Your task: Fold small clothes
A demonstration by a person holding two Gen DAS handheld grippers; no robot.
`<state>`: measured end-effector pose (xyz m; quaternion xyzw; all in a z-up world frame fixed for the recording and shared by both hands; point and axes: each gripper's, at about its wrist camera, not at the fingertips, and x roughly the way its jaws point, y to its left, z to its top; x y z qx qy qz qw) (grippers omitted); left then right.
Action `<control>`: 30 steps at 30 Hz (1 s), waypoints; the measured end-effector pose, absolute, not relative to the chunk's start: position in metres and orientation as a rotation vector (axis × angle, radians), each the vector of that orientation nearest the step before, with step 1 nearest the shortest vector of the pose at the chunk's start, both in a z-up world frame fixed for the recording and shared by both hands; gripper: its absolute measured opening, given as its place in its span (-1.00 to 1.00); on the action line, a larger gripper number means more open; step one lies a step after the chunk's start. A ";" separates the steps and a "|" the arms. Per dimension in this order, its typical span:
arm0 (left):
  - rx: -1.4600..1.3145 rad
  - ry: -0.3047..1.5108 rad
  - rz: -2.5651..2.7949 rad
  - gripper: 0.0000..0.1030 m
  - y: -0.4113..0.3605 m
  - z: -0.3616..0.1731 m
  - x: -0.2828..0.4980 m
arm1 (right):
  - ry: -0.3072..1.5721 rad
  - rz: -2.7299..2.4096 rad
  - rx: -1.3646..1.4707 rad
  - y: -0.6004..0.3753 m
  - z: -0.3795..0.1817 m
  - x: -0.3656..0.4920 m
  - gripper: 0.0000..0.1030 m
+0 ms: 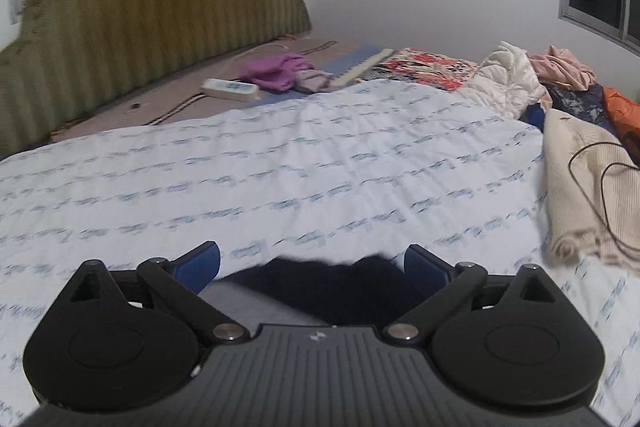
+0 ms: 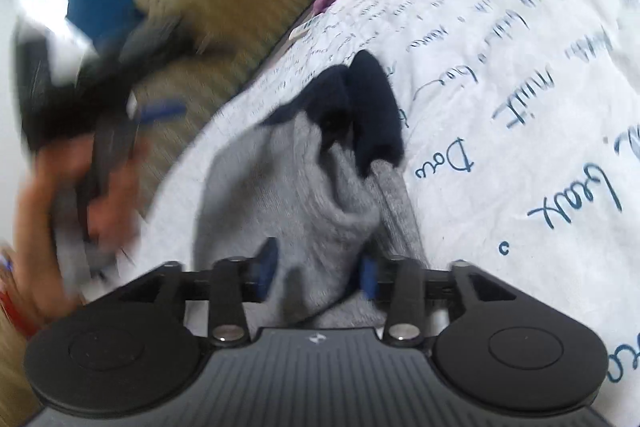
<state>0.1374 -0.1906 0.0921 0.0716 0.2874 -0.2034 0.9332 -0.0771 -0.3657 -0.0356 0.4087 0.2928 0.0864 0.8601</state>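
A grey sock with navy ends (image 2: 312,187) lies bunched on the white bedsheet with blue writing (image 2: 500,99). My right gripper (image 2: 318,271) stands over its grey part. The blue pads sit partly apart, with grey cloth loosely between them. In the left wrist view my left gripper (image 1: 314,261) is wide open just above the sock's navy end (image 1: 332,287), with nothing between the fingers. The right wrist view also shows the left gripper (image 2: 156,111), blurred, held by a hand (image 2: 72,195) at the left.
A green padded headboard (image 1: 152,11) runs along the far left. Purple clothing (image 1: 280,71) and a white power strip (image 1: 230,89) lie near it. A beige knit (image 1: 588,187) with a black cable and a pile of clothes (image 1: 560,75) crowd the right side.
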 end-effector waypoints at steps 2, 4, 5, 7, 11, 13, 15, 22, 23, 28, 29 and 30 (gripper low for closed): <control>0.130 0.597 -0.403 0.95 -0.174 0.088 0.129 | 0.595 0.206 0.961 -0.375 -0.039 -0.071 0.11; 0.107 0.626 -0.385 0.95 -0.161 0.082 0.125 | 0.580 0.214 1.025 -0.382 -0.044 -0.062 0.05; 0.098 0.643 -0.378 0.95 -0.157 0.080 0.123 | 0.587 0.202 1.040 -0.384 -0.046 -0.059 -0.42; 0.093 0.666 -0.372 0.94 -0.150 0.076 0.122 | 0.616 0.170 1.045 -0.386 -0.049 -0.055 -0.84; 0.110 0.658 -0.359 0.95 -0.135 0.077 0.112 | 0.594 0.164 1.019 -0.385 -0.046 -0.071 -0.87; 0.114 0.662 -0.371 0.95 -0.130 0.077 0.105 | 0.595 0.172 1.015 -0.387 -0.045 -0.084 -0.87; 0.115 0.656 -0.379 1.00 -0.127 0.073 0.100 | 0.618 0.153 0.999 -0.387 -0.045 -0.092 -0.87; 0.187 0.670 -0.382 0.99 -0.130 0.049 0.093 | 0.695 0.151 0.732 -0.381 -0.016 -0.083 -0.76; 0.188 0.663 -0.377 0.99 -0.128 0.049 0.093 | 0.663 0.137 0.716 -0.386 -0.007 -0.084 -0.75; 0.155 0.667 -0.354 0.99 -0.126 0.055 0.105 | 0.573 0.087 0.546 -0.397 0.033 -0.036 -0.55; 0.151 0.664 -0.349 0.99 -0.126 0.057 0.107 | 0.569 0.094 0.529 -0.401 0.034 -0.019 -0.24; 0.151 0.655 -0.342 0.99 -0.126 0.059 0.108 | 0.570 0.084 0.521 -0.403 0.032 -0.001 -0.09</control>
